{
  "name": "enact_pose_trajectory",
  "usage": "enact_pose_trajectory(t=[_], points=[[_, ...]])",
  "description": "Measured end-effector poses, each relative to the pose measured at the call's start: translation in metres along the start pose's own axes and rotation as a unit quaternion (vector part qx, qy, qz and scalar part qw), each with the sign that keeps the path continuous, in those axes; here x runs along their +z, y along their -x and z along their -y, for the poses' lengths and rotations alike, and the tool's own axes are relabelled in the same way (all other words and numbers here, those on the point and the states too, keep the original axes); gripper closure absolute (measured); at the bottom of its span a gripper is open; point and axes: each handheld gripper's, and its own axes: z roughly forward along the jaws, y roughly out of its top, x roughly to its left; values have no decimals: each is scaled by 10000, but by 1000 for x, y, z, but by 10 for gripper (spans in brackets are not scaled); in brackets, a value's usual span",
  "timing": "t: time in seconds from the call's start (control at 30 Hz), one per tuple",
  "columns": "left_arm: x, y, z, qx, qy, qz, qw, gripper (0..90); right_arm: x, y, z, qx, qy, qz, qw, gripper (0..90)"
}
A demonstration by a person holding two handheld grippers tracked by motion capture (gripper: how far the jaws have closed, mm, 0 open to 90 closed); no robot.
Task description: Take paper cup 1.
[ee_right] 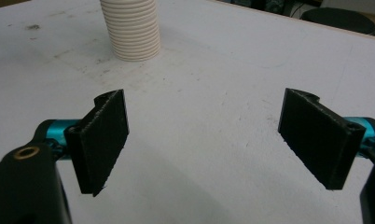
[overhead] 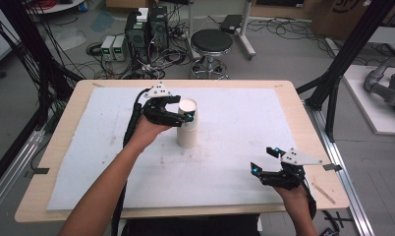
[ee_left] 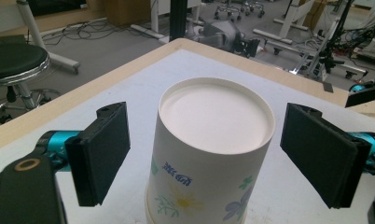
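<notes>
While both grippers stand spread, a stack of upturned paper cups [overhead: 187, 123] sits mid-table.
Left gripper [ee_left: 204, 154] brackets the stack's top cup — pads [ee_left: 104, 149] apart, not touching; right gripper [overhead: 265, 161] hovers well apart at the stack's 4 o'clock — jaws wide.

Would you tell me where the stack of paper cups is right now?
In the high view the stack of paper cups stands upside down on the white mat, left of centre, between the open jaws of the left gripper.

Even, soft indoor light throws faint shadows; all views are slightly grainy, blurring toward the edges.
</notes>
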Motion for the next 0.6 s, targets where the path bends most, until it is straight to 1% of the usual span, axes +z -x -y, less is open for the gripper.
enact_pose_trajectory(t=[0.07,0.17,0.27,0.4,0.6], points=[[2,0,0,5,-9,18,10000,176,0,0,0,1,-2,-4,10000,164],[5,0,1,45,0,69,10000,223,0,0,0,6,-3,3,10000,164],[7,1,1,44,4,108,9999,260,-1,0,0,20,-5,1,10000,164],[6,0,1,65,49,103,9999,323,-1,0,0,21,-7,-1,10000,164],[6,0,0,99,50,68,9999,335,-1,0,0,37,-14,3,10000,164]])
